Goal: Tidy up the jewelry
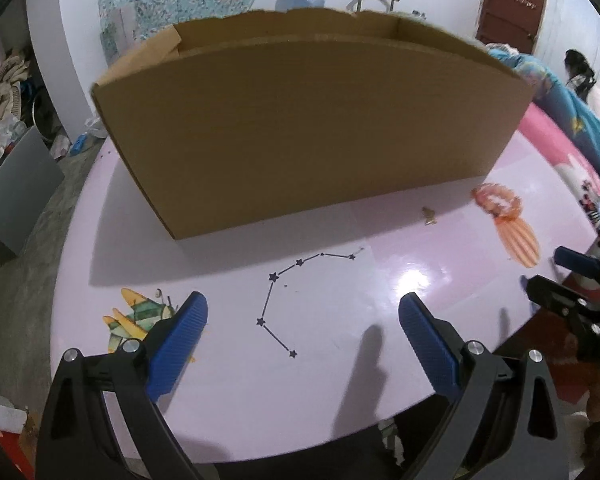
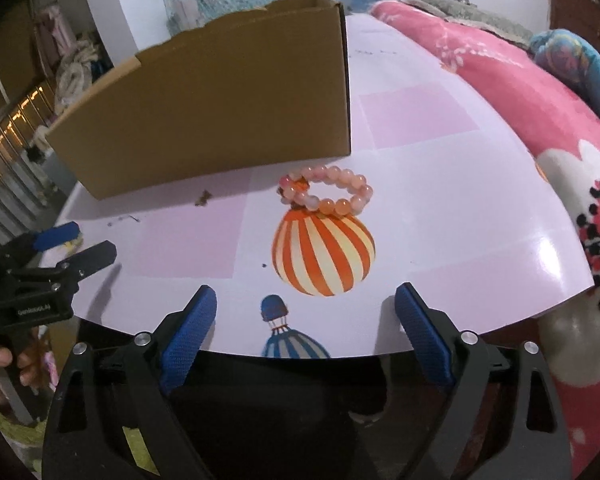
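My right gripper (image 2: 306,312) and left gripper (image 1: 303,316) both gape wide over the table (image 2: 440,184), pinching nothing, the bracelet (image 2: 326,194) lying ahead of the right one, just beside the box (image 2: 220,112).

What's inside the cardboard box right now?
Only the upper inner walls of the cardboard box show, plain brown. Its front wall hides the floor, so any jewelry inside cannot be seen.

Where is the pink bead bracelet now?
The pink bead bracelet lies on the table in the right wrist view, just above the printed orange striped balloon and before the cardboard box.
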Demonstrator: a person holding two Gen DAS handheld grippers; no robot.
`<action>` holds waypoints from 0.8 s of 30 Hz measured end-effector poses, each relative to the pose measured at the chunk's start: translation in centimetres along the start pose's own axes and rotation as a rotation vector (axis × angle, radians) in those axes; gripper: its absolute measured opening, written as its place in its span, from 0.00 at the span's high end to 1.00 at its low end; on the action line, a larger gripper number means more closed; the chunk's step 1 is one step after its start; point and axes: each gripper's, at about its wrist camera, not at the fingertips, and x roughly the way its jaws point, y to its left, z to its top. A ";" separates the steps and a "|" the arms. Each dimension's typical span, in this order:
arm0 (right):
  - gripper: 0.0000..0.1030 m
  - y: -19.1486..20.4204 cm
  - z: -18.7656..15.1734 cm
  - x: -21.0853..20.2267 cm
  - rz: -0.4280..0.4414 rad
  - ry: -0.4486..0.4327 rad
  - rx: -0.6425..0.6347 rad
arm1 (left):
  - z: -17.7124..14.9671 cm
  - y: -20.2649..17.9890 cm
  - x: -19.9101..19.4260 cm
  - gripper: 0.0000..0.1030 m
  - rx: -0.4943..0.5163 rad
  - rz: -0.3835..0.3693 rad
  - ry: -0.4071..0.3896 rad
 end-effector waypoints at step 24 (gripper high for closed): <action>0.08 2.7 -2.3 0.3 -0.156 -0.038 -0.106 | -0.9 -0.7 0.9 0.05 -0.026 0.034 -0.015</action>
